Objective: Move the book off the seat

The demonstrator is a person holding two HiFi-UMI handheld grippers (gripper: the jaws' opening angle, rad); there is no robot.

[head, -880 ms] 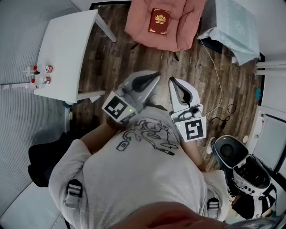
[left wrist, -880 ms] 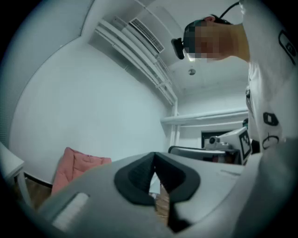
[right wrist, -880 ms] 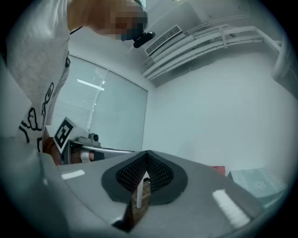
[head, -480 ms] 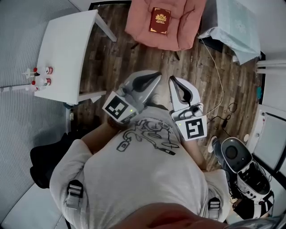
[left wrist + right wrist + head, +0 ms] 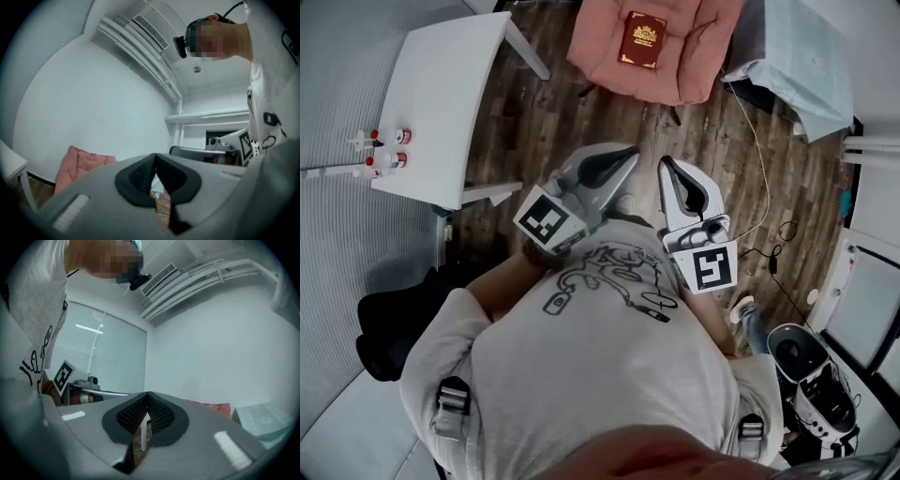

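**Book lies on the pink seat; both grippers closed and empty**

A person in a grey printed shirt (image 5: pixel 600 366) stands on a wooden floor (image 5: pixel 572 122), holding two grippers close to the chest. The left gripper (image 5: pixel 626 153) and right gripper (image 5: pixel 665 163) sit side by side, tips pointing toward twelve o'clock. Each has its jaws pressed together with nothing between them. At twelve o'clock, well apart from the grippers, a dark red book (image 5: pixel 642 40) with gold decoration lies flat on the cushion of a pink seat (image 5: pixel 698 61). A white table (image 5: pixel 441 89) stands at ten o'clock, with small red-capped bottles (image 5: pixel 386 148) near its outer edge. A pale cloth-covered surface (image 5: pixel 797 56) sits at one o'clock, just beside the seat.
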